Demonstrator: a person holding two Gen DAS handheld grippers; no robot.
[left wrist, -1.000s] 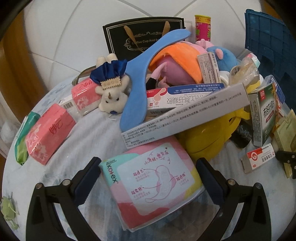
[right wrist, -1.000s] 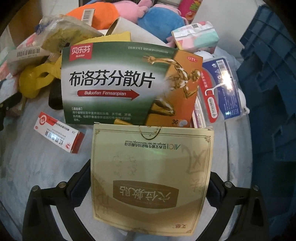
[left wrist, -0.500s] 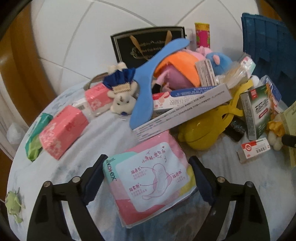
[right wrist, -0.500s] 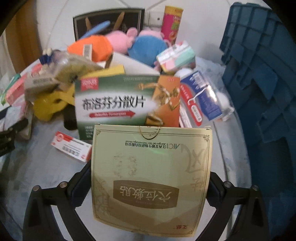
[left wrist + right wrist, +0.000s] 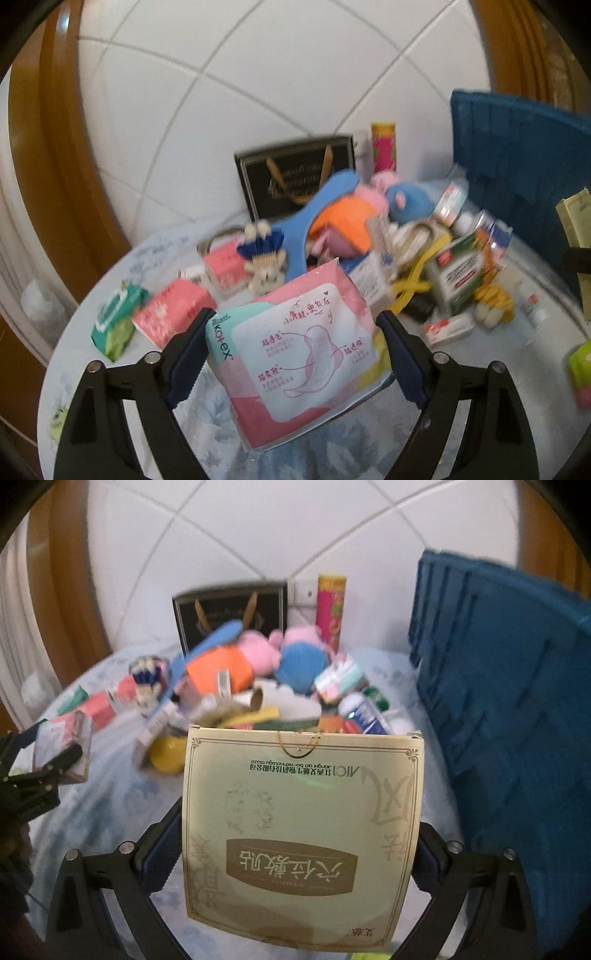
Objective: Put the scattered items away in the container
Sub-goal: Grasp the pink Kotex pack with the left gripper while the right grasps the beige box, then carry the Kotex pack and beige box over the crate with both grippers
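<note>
My left gripper [image 5: 295, 317] is shut on a pink and white Kotex pad pack [image 5: 295, 354], which hangs tilted above the cloth. My right gripper [image 5: 299, 823] is shut on a flat cream and gold box [image 5: 295, 867], held flat well above the table. The blue plastic crate [image 5: 509, 701] stands at the right of the table, its ribbed wall [image 5: 517, 155] beside the pile. The right view shows the left gripper [image 5: 55, 753] with its pack at the far left. The cream box's edge [image 5: 576, 221] shows at the right of the left view.
A heap lies mid-table: an orange plush [image 5: 343, 221], a blue plush [image 5: 406, 199], a blue hanger [image 5: 314, 218], a yellow item [image 5: 413, 280], a green medicine box [image 5: 461, 280]. Pink tissue packs [image 5: 170, 314] lie left. A black gift bag [image 5: 295, 177] and a red can [image 5: 332, 609] stand against the tiled wall.
The left jaws closed on the pad pack and lifted it off the cloth. Both grippers rose with their loads, and the pile now looks smaller and farther below.
</note>
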